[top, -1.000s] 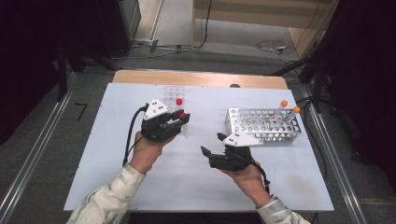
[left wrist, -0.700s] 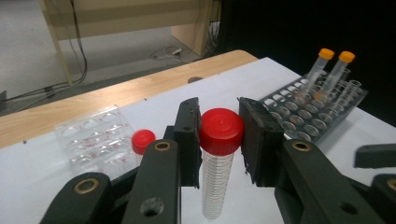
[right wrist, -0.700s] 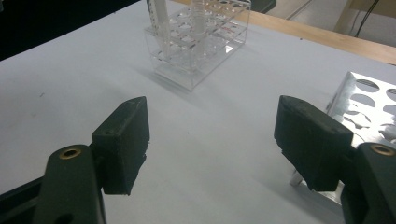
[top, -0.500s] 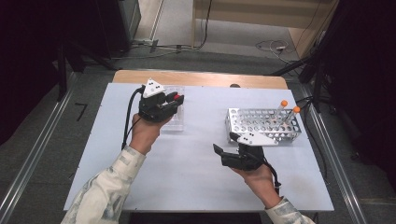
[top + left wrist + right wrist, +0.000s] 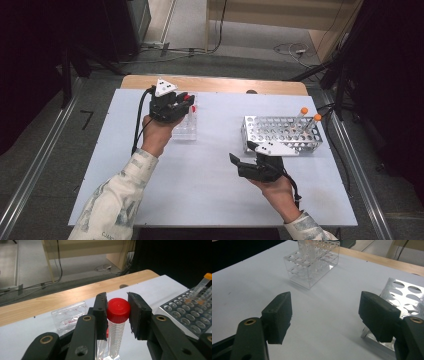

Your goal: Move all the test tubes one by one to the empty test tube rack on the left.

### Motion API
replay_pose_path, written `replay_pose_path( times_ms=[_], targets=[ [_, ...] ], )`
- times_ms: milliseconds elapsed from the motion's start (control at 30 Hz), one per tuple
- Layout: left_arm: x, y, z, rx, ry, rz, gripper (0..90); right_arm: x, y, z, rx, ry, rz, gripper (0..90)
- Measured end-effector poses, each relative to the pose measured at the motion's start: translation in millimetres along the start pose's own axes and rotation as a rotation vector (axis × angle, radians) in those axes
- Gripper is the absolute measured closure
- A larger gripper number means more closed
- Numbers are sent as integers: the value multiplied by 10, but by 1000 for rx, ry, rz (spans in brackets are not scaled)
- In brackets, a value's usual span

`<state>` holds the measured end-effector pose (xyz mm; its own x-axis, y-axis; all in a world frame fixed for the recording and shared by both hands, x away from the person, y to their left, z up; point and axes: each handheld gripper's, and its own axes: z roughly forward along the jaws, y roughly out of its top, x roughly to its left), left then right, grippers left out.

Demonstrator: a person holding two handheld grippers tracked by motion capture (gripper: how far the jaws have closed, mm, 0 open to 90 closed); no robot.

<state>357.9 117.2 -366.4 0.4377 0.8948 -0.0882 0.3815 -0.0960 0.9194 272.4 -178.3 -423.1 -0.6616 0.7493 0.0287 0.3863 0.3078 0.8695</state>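
Moved farther over clear rack [image 5: 185, 127] since half-second back: left gripper [image 5: 117, 315], clamped on red-capped graduated tube [image 5: 117, 326] between jaws; tube base cut off. Right gripper [image 5: 332, 315] wide apart, empty, beside metal rack [image 5: 407, 293].

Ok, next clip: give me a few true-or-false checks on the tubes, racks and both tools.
1. The left tool has its jaws around a red-capped tube. True.
2. The right tool grips an orange-capped tube. False: its jaws are wide apart with nothing between them.
3. Two orange-capped tubes stand in the metal rack. True.
4. The clear plastic rack sits right of the metal rack in the high view. False: it sits left.
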Motion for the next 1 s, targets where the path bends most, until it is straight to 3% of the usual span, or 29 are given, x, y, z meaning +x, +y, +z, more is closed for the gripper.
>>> replay_pose_path(
  times_ms=[233,500,1000],
  targets=[
    [-50,-36,40,-10,10,20,699,-2,1,0,-1,0,3,255],
    [-72,-186,81,-7,37,53,698,-5,-3,-1,-1,0,3,256],
    [-118,-422,224,17,65,62,694,3,-12,12,7,3,2,256]
  ],
)
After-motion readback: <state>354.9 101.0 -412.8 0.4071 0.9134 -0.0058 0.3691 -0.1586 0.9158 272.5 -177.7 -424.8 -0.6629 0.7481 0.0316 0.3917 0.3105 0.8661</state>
